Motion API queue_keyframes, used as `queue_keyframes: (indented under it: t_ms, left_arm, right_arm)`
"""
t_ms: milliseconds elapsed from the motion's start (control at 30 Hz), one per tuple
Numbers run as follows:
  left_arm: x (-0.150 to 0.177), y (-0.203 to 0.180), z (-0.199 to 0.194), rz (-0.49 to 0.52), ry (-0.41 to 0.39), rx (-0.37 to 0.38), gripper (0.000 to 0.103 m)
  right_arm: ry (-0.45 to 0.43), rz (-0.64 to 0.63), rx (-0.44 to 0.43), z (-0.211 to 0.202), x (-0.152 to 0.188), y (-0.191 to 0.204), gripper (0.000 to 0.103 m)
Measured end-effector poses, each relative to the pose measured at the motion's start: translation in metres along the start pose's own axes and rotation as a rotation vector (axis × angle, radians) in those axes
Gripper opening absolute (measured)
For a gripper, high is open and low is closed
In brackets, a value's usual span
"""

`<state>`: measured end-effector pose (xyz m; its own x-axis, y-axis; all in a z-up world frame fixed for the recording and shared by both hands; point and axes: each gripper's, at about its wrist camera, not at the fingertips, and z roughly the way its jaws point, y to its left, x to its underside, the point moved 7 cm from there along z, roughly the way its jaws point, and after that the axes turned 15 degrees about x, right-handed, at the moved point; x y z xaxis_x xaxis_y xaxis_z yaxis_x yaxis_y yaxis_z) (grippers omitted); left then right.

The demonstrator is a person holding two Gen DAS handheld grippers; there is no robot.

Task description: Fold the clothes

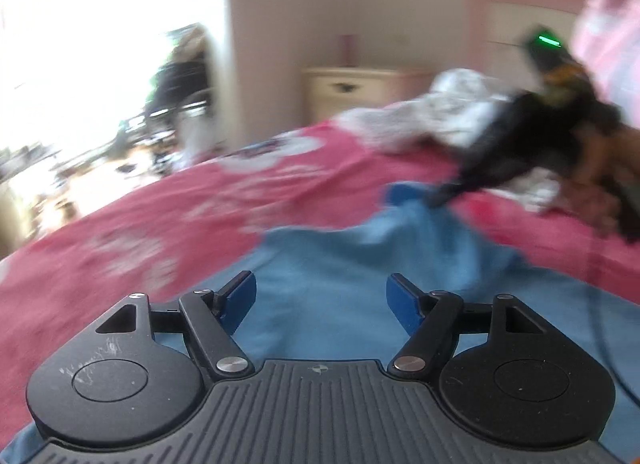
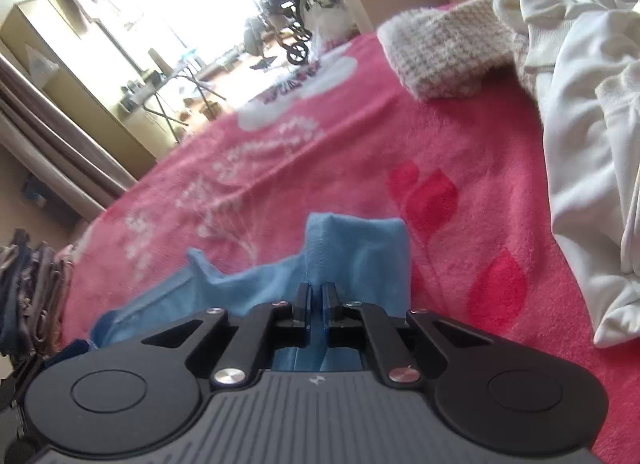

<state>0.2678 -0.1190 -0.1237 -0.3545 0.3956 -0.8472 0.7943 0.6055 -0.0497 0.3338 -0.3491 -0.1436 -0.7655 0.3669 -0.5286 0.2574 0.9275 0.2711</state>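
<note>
While the blue garment [image 2: 356,248] lay partly spread on the pink bedspread [image 2: 460,136] of the bed, the right hand-held gripper [image 2: 318,304] was pinched tight on a raised fold of it, cloth showing between the blue pads; the left hand-held gripper [image 1: 321,296] hovered over the same cloth with fingers wide apart and nothing in them; that view was blurred, so the garment's outline could only be judged as rumpled. A heap of white clothes [image 2: 592,112] and a knitted piece [image 2: 444,60] lay beyond, apart from it. To fold well, the pinched edge should be kept taut and level, carried squarely over, and the free gripper used to pin or smooth the lower layer.
</note>
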Motion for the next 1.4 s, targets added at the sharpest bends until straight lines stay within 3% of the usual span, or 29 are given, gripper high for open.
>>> queue_keyframes:
  t_ms: [100, 200, 367, 500, 600, 667, 733, 900, 1000, 1100, 1400]
  left_arm:
    - [0.002, -0.03, 0.022, 0.057, 0.03, 0.07, 0.072]
    - [0.007, -0.043, 0.039, 0.049, 0.06, 0.13, 0.07]
    - [0.006, -0.042, 0.058, -0.074, 0.073, 0.186, 0.062]
    - [0.008, -0.038, 0.063, -0.155, 0.07, 0.209, 0.056]
    - [0.01, -0.04, 0.064, -0.175, 0.073, 0.227, 0.055]
    - [0.011, -0.043, 0.064, -0.17, 0.076, 0.24, 0.055]
    - [0.013, -0.045, 0.061, -0.158, 0.08, 0.251, 0.055]
    - [0.017, -0.042, 0.048, -0.129, 0.083, 0.268, 0.055]
    - [0.02, -0.034, 0.039, -0.122, 0.088, 0.273, 0.056]
    - [0.026, -0.027, 0.033, -0.113, 0.105, 0.272, 0.056]
    - [0.041, -0.022, 0.029, -0.115, 0.166, 0.253, 0.057]
  right_arm:
    - [0.005, -0.013, -0.037, -0.001, -0.002, 0.004, 0.004]
    - [0.01, -0.025, -0.074, -0.003, -0.003, 0.009, 0.004]
    - [0.018, -0.046, -0.136, -0.006, -0.006, 0.016, 0.004]
    - [0.048, -0.153, -0.11, 0.015, 0.004, 0.03, 0.006]
    - [0.073, -0.227, -0.091, 0.029, 0.012, 0.04, 0.014]
    - [0.093, -0.259, -0.089, 0.033, 0.017, 0.044, 0.032]
    - [0.074, -0.266, -0.106, 0.023, 0.016, 0.044, 0.039]
    - [-0.051, -0.327, -0.174, -0.034, 0.015, 0.041, 0.043]
    - [-0.115, -0.506, -0.127, -0.056, 0.04, 0.046, 0.043]
    - [-0.127, -0.68, -0.085, -0.057, 0.07, 0.057, 0.043]
    - [-0.166, -0.741, -0.005, -0.047, 0.082, 0.058, 0.039]
